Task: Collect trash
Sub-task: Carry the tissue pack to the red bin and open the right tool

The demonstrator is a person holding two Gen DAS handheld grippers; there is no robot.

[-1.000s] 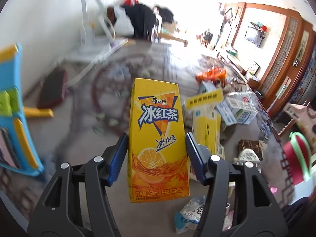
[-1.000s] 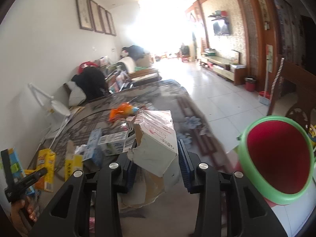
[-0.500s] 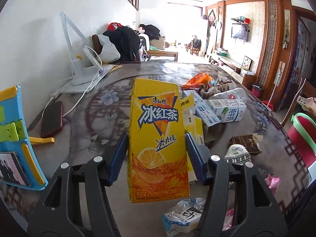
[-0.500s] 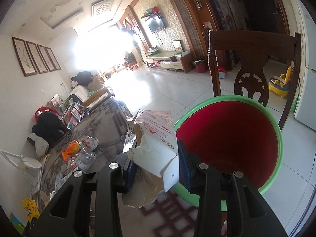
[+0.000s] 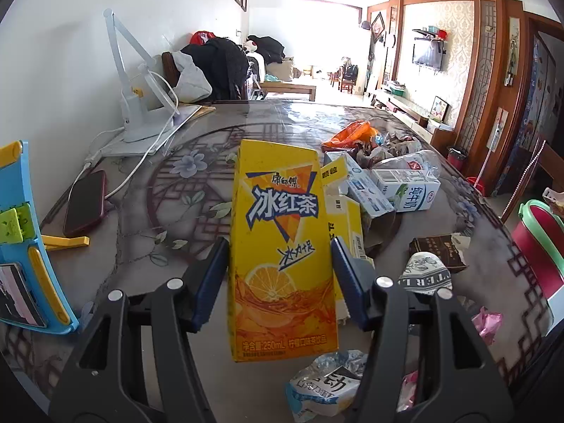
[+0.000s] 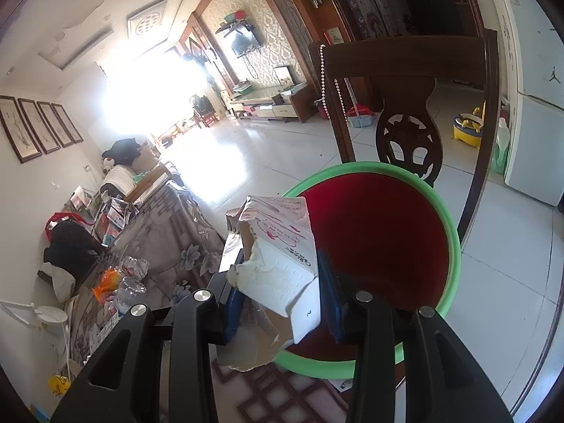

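My left gripper (image 5: pixel 279 275) is shut on a yellow iced tea carton (image 5: pixel 280 243) and holds it upright above the table (image 5: pixel 169 211). My right gripper (image 6: pixel 282 289) is shut on a torn white cardboard box (image 6: pixel 278 257) and holds it at the near rim of a red bin with a green rim (image 6: pixel 380 243). The bin also shows at the right edge of the left wrist view (image 5: pixel 539 246).
Trash lies on the table: a milk carton (image 5: pixel 409 190), yellow boxes (image 5: pixel 347 225), an orange bag (image 5: pixel 352 132), a crushed bottle (image 5: pixel 328 384), a dark packet (image 5: pixel 439 250). A phone (image 5: pixel 86 201) and a lamp base (image 5: pixel 141 123) lie left. A wooden chair (image 6: pixel 409 105) stands behind the bin.
My right gripper has swung with the torn box from over the table toward the bin, which now fills more of its view. My left gripper holds the carton steady; its view has stopped panning.
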